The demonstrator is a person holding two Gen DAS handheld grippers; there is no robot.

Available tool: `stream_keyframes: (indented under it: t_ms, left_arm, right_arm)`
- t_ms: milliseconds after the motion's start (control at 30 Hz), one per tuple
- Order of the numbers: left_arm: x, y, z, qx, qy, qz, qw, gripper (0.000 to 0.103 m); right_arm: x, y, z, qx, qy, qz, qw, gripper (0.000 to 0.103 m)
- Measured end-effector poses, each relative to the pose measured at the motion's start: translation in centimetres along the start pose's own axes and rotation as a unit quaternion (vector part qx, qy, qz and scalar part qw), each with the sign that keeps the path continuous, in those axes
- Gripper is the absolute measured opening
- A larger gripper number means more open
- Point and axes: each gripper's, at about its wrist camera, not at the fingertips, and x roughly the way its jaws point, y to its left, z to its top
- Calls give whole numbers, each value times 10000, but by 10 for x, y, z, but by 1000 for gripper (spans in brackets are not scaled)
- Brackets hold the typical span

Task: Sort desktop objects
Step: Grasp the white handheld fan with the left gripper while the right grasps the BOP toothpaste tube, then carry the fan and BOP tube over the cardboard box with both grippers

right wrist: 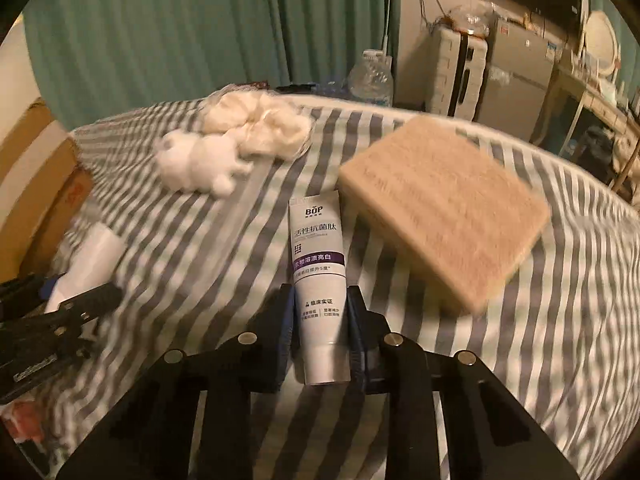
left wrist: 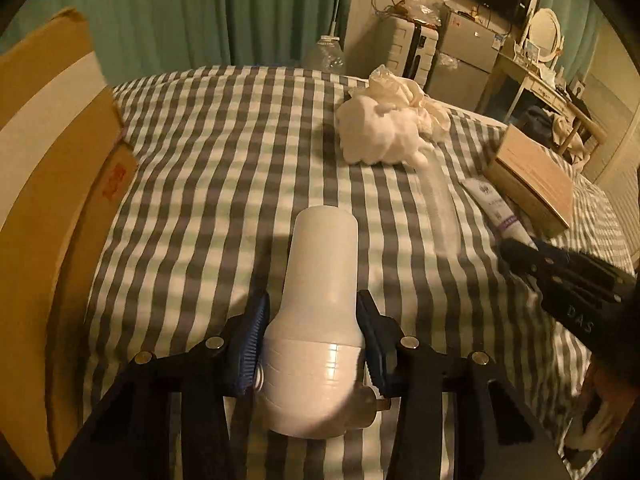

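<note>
- The left gripper [left wrist: 312, 330] is clamping a white bottle [left wrist: 320, 308] by its lower body, both blue pads pressing on its sides; the bottle is pointing away from the camera over a bed covered in a grey-and-white checked sheet [left wrist: 208, 168].
- The right gripper [right wrist: 320, 312] is closing its jaws on a white toothpaste tube [right wrist: 318, 264] near the cap end; the tube is lying flat on the sheet with its crimped end pointing away.
- Seen from the left wrist, the tube [left wrist: 500, 216] is lying just beside a tan box [left wrist: 528, 184], with the right gripper's dark fingers reaching in at its near end.
- A heap of white cotton and crumpled wrapping [left wrist: 384, 128] is sitting farther back on the bed, well apart from both grippers.
- A cardboard carton [left wrist: 52, 184] is standing at the left edge of the bed, probably the place for sorted things.
- Risk: the bottle is smooth and flaring where the pads are gripping, so it may be slipping or swinging downward when lifted.
- Risk: the tube is soft; a squeeze near the cap may be deforming it, or it may be sliding out.
- Risk: lifting the tube may be nudging the tan box, since they are nearly touching.
- Risk: the soft bedding is giving way under pressure, so the right pads may be pinching sheet along with the tube.
</note>
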Motion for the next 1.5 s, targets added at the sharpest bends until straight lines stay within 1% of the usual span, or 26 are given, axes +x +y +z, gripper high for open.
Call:
stream_keyframes:
  t_ms: [100, 167, 233, 367, 467, 500, 567, 700, 767, 867, 1033, 1167, 1233, 1300, 1367, 1433, 1500]
  left_arm:
    - [-13, 4, -11, -17, 28, 16, 10000, 45]
    - [-24, 7, -14, -61, 60, -60, 9999, 45]
    - [-40, 11, -19, -81, -6, -145, 9999, 45]
    - [-68, 11, -19, -97, -134, -244, 9996, 45]
    - [-89, 17, -20, -207, -170, -371, 9990, 45]
    - [-96, 19, -19, -256, -190, -411, 9986, 45]
    - [-111, 24, -23, -294, -267, -451, 9982, 45]
    - [-138, 30, -24, -316, -444, -484, 9973, 45]
    - [-155, 40, -20, -461, -603, -498, 9959, 45]
    - [-173, 53, -12, -673, -726, -591, 9933, 45]
    - [-209, 76, 5, -621, -1064, -500, 9911, 45]
    - [-227, 100, 18, -648, -1179, -414, 9900, 45]
    - [-234, 117, 25, -708, -1233, -323, 9893, 45]
    - [-237, 137, 29, -735, -1233, -258, 9893, 45]
    - [-235, 154, 36, -723, -1195, -89, 9902, 45]
    - [-229, 175, 41, -780, -1147, 126, 9903, 45]
    - [-219, 195, 44, -862, -1074, 254, 9901, 45]
  right_arm:
    - [-13, 6, -11, 154, 70, 26, 9999, 25]
    - [-28, 13, -18, 348, 46, 156, 9993, 25]
    - [-45, 21, -25, 381, -14, 87, 9992, 25]
    - [-85, 47, -35, 213, -242, -104, 9994, 25]
    - [-103, 70, -42, -169, -277, -578, 9978, 25]
    - [-109, 78, -44, -247, -310, -635, 9972, 25]
    - [-125, 91, -48, -312, -423, -554, 9971, 25]
    - [-150, 122, -51, -600, -631, -551, 9947, 25]
    - [-166, 138, -48, -746, -774, -529, 9928, 25]
    - [-183, 160, -43, -868, -954, -417, 9908, 25]
    - [-206, 192, -32, -1070, -1192, -268, 9867, 25]
    - [-219, 219, -21, -1230, -1356, -156, 9830, 25]
    - [-222, 233, -14, -1334, -1435, -107, 9806, 25]
    - [-223, 246, -3, -1360, -1445, 92, 9801, 25]
    - [-220, 257, 10, -1319, -1445, 412, 9798, 25]
    - [-215, 269, 24, -1351, -1445, 613, 9783, 25]
    - [-208, 282, 37, -1375, -1434, 863, 9762, 25]
